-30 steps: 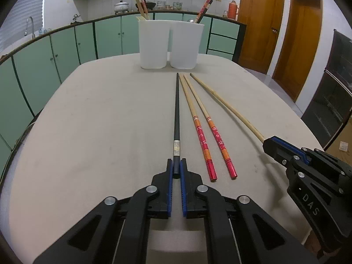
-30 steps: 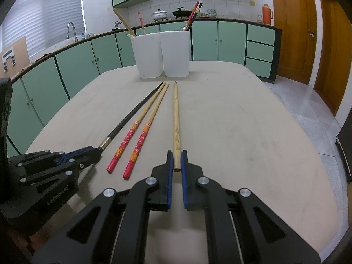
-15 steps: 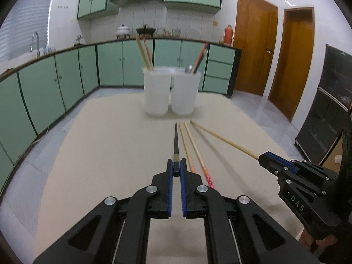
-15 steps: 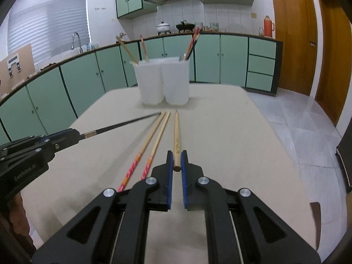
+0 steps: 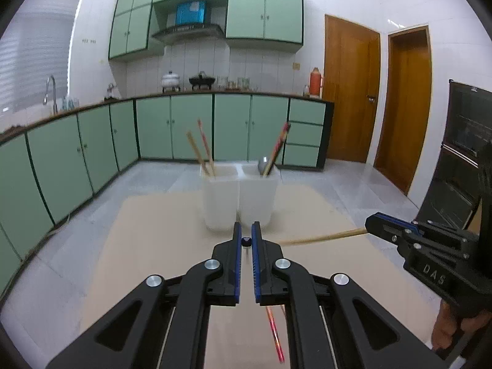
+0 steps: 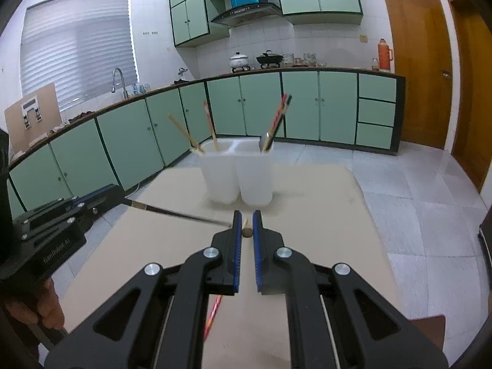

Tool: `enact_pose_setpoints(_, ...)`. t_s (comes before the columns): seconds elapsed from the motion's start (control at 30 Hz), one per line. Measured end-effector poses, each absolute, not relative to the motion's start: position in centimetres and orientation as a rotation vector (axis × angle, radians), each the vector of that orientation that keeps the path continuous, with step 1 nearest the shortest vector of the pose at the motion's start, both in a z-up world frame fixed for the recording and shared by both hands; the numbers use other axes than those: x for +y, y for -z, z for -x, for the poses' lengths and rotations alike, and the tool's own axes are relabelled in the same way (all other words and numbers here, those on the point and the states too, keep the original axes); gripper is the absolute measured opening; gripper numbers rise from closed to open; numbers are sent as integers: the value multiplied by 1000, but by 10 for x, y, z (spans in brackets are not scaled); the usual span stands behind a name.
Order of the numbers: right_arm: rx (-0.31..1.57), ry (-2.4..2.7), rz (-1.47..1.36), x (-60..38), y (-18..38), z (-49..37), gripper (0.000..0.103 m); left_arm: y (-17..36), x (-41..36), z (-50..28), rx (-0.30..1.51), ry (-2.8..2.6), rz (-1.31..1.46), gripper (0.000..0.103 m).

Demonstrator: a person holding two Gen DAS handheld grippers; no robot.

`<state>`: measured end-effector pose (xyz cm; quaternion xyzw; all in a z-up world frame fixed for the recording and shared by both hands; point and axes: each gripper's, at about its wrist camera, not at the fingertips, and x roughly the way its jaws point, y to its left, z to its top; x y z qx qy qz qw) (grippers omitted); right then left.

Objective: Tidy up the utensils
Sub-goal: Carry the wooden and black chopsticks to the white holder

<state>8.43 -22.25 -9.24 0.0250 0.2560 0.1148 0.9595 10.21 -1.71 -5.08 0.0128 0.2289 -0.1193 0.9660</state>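
Note:
My left gripper (image 5: 245,241) is shut on the butt end of a black chopstick (image 6: 178,214), held in the air above the table. My right gripper (image 6: 246,232) is shut on the butt end of a plain wooden chopstick (image 5: 323,237), also lifted. Both sticks point toward two white cups (image 5: 240,198) at the far end of the beige table (image 5: 153,261). The left cup (image 6: 220,178) holds wooden chopsticks. The right cup (image 6: 255,181) holds red and black chopsticks and a spoon. Red-patterned chopsticks (image 5: 274,335) lie on the table under the grippers.
Green cabinets (image 5: 92,150) line the back and left walls. Wooden doors (image 5: 350,92) stand at the right. A dark appliance (image 5: 461,160) is at the far right. Tiled floor shows beyond the table edge.
Both grippers have risen well above the table, each carrying its chopstick. The views now tilt up and look over the cups. The red-patterned chopsticks stay on the table.

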Motion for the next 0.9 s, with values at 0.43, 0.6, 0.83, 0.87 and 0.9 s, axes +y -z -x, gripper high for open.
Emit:
enact_pose_setpoints(0.43, 517, -323, 22, -221, 17, -142, 6, 3, -23, -146, 403, 256, -41, 6)
enact_pose_setpoints(0.6, 493, -346, 7, -221, -6, -152, 6, -10, -24, -145, 374, 268, -36, 6)
enact_pose_setpoints(0.83, 437, -350, -27, -224, -30, -168, 6, -36, -22, -155, 315, 278, -17, 6)
enact_pose_setpoints(0.87, 430, -351, -27, -224, -34, -171, 6, -40, -22, -158, 305, 280, -15, 6)
enact_pose_setpoints(0.9, 421, -351, -26, -224, -39, -175, 6, -45, -23, -162, 297, 282, -13, 6)
